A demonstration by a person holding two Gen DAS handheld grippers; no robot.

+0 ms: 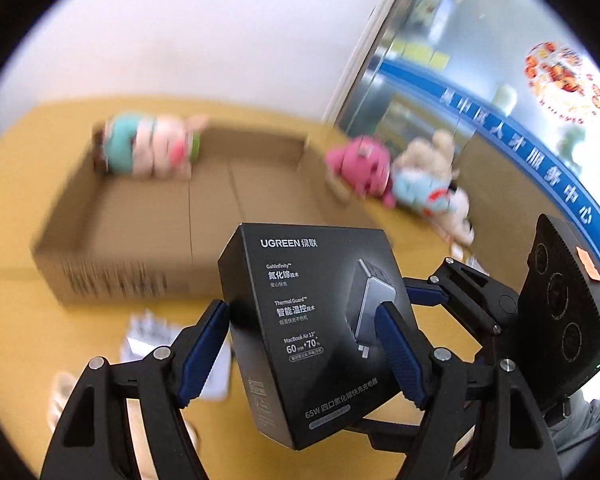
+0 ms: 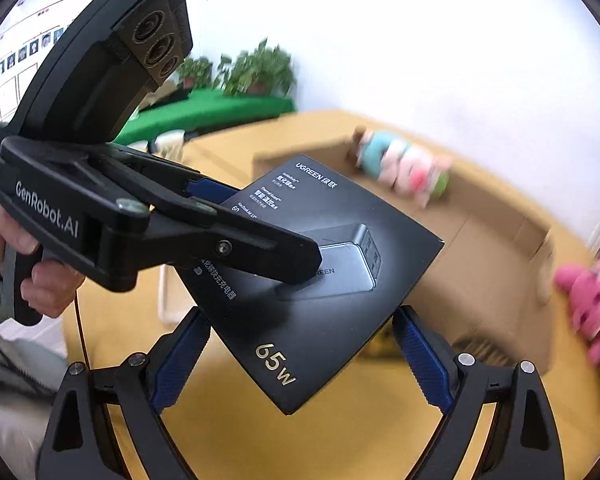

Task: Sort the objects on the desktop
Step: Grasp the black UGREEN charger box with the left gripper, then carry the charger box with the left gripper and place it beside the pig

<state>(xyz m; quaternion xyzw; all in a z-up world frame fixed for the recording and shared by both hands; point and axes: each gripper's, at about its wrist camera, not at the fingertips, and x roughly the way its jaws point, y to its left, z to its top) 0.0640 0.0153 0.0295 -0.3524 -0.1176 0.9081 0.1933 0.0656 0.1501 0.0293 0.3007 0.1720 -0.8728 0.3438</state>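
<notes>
A black UGREEN charger box (image 1: 316,328) is held in the air above the yellow table. My left gripper (image 1: 302,320) is shut on it, blue pads on its two sides. In the right wrist view the same box (image 2: 332,280) sits between my right gripper's (image 2: 300,320) fingers, which touch its lower edges; the left gripper (image 2: 204,224) clamps it from the left. An open cardboard box (image 1: 172,216) lies behind, with a pastel plush toy (image 1: 148,144) in its far corner.
A pink plush (image 1: 360,164) and a cream and blue plush (image 1: 432,184) lie on the table right of the cardboard box. A white packet (image 1: 148,336) lies near the front. Green mat with potted plants (image 2: 236,92) stands at the back. A glass wall is on the right.
</notes>
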